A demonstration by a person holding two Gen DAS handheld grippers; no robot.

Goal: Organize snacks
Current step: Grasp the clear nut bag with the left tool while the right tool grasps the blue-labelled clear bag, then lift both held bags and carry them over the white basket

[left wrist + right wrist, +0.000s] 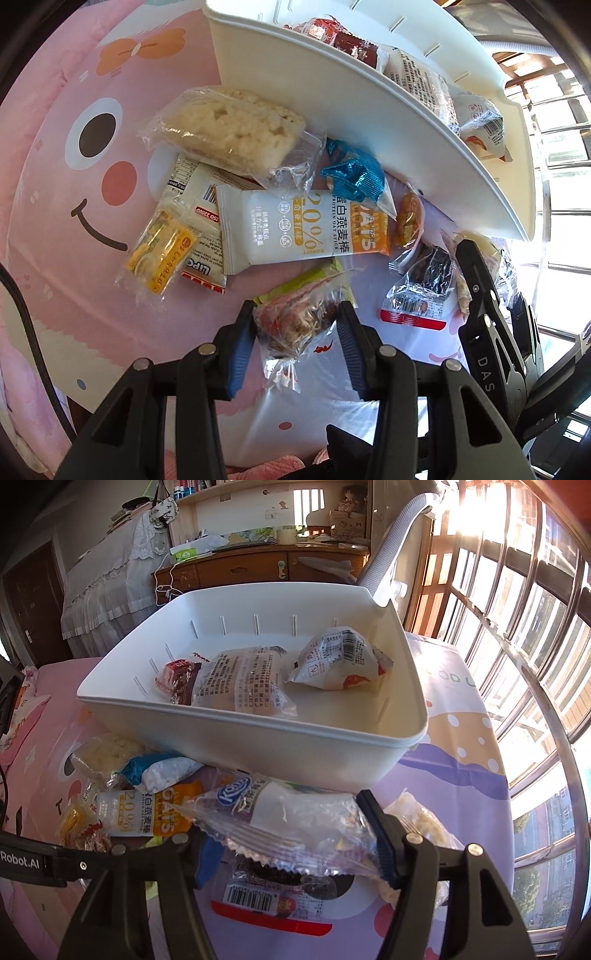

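Observation:
A white plastic bin [314, 88] [258, 746] stands on the pink cartoon tablecloth and holds three wrapped snacks [243, 679]. My left gripper [297, 332] is shut on a clear-wrapped snack with a green and red label [299, 314], low over the cloth. My right gripper [291, 845] is shut on a clear Kovis-labelled packet [291, 819], lifted just in front of the bin's near wall. The right gripper also shows in the left wrist view [491, 295]. Loose snacks lie before the bin: a white oat bar [291, 229] [147, 812], a rice cake [229, 129], a blue foil packet [354, 173].
A yellow packet [162, 251] and a red-edged Lipo packet [199, 221] lie at the left. A dark snack with a red strip [421, 295] [273, 897] lies under the right gripper. A desk [258, 565], a chair [399, 561] and a window rail [517, 664] stand behind.

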